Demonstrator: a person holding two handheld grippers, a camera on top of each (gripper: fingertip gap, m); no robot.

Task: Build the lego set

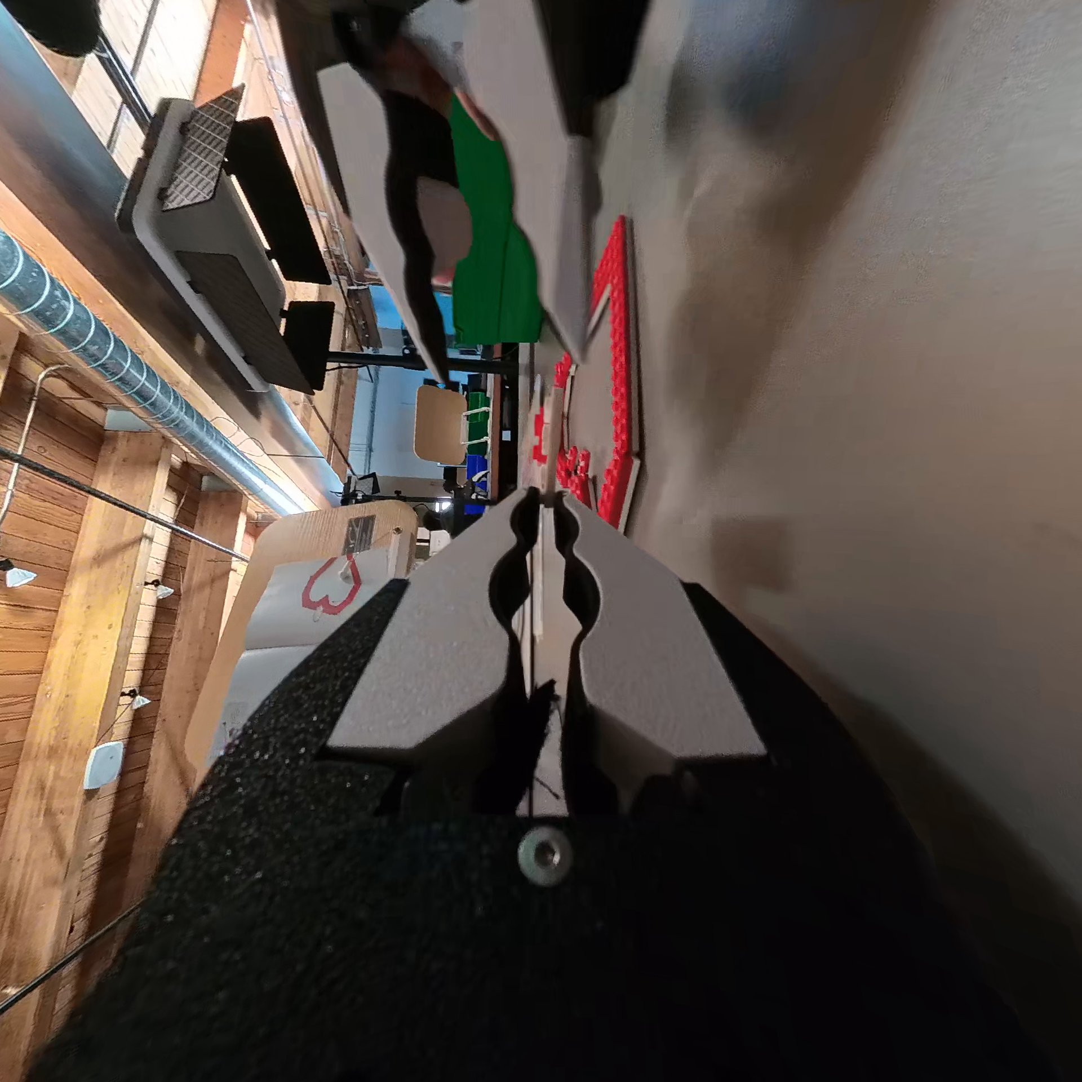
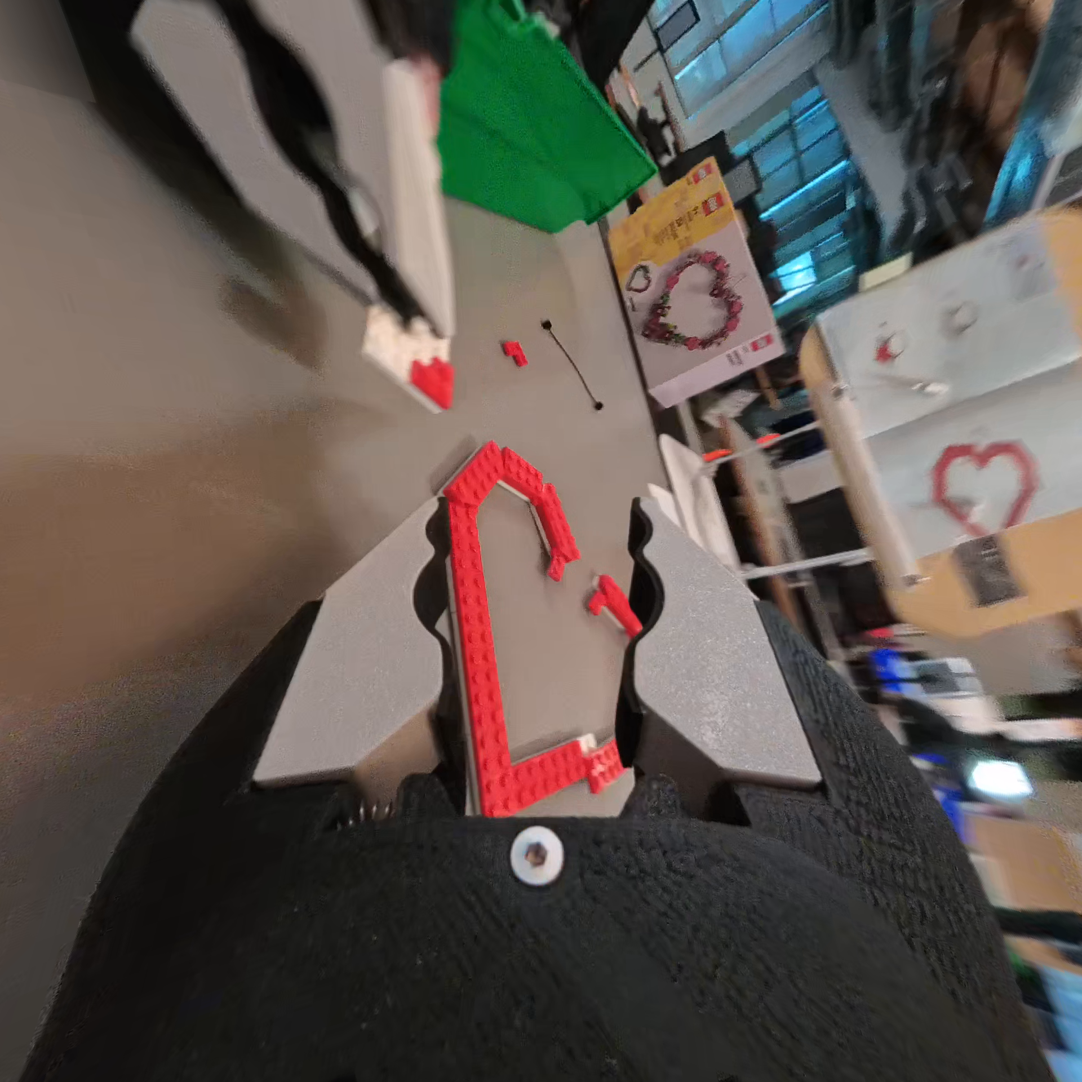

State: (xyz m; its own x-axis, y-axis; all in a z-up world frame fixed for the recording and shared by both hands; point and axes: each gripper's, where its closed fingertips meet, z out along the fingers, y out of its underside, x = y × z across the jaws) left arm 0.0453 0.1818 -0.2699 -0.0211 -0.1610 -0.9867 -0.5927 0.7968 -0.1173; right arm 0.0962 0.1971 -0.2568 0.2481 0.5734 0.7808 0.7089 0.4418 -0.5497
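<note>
Jaws of the right gripper (image 2: 533, 515) stand wide at lower centre of the right wrist view, framing the red lego heart frame (image 2: 477, 632) lying on the grey table (image 2: 175, 527). Farther up, left of centre, the left gripper (image 2: 410, 334) pinches a white-and-red lego piece (image 2: 410, 363). Beyond lie a small red brick (image 2: 515, 353), a black tie (image 2: 572, 364), a green bag (image 2: 527, 134) and the lego box (image 2: 691, 281).

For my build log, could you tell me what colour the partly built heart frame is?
Red, with white edging; the heart frame shows best in the right wrist view.
</note>
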